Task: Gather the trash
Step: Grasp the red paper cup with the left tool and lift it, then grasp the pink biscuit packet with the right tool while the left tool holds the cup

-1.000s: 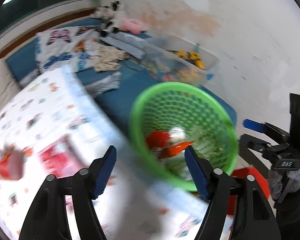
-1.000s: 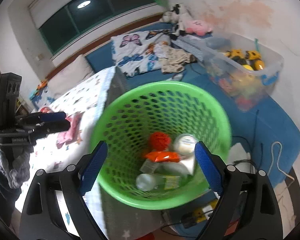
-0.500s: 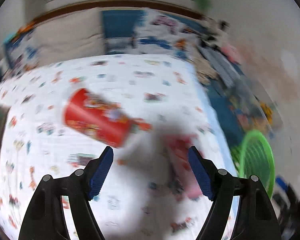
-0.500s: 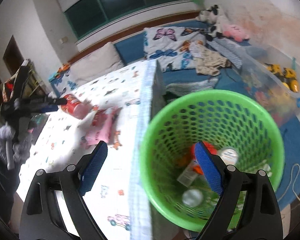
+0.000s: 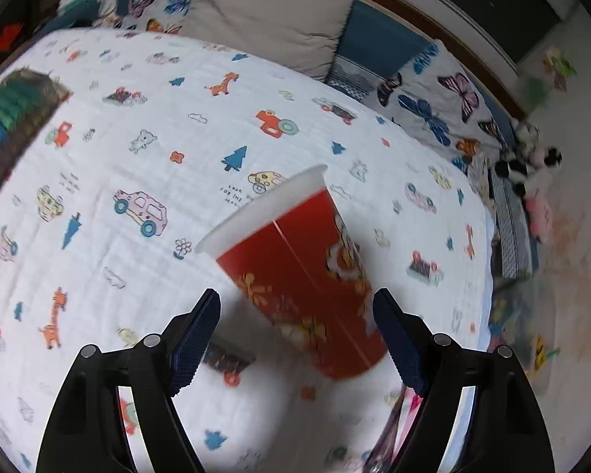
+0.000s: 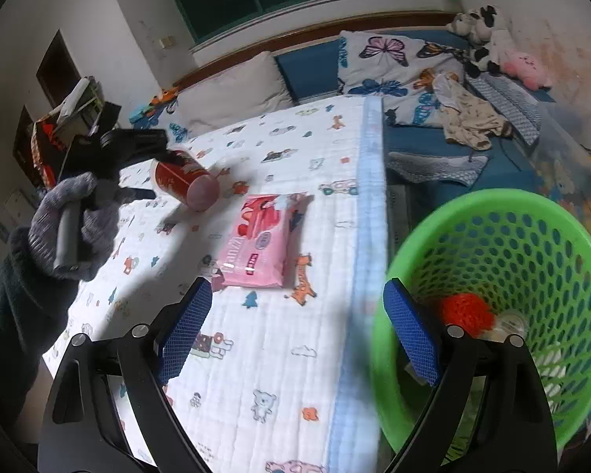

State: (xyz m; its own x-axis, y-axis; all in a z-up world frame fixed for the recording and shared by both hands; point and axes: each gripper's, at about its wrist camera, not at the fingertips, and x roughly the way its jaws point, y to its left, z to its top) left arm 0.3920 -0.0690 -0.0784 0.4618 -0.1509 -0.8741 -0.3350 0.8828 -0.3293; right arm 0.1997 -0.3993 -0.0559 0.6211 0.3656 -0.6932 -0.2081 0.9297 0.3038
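Note:
A red paper cup point(image 5: 299, 276) with a white rim lies on its side on the white patterned bed cover point(image 5: 138, 149). My left gripper point(image 5: 295, 339) is open and the cup's base end lies between its blue pads. The cup also shows in the right wrist view point(image 6: 185, 185), with the left gripper point(image 6: 138, 165) at it. A pink tissue pack point(image 6: 262, 240) lies flat on the bed. My right gripper point(image 6: 295, 335) is open and empty, above the bed edge. A green mesh basket point(image 6: 504, 268) with several trash items stands to the right.
Pillows point(image 6: 232, 94) and a butterfly cushion point(image 6: 390, 63) lie at the head of the bed. Plush toys point(image 6: 480, 35), clothes point(image 6: 465, 114) and a clear toy bin point(image 6: 579, 157) sit on the blue mattress beside the bed. A dark striped item point(image 5: 8, 126) lies at the bed's left.
My left gripper swung away from the basket to the bed and closed in on the red cup. My right gripper moved left, so the basket now sits at its right.

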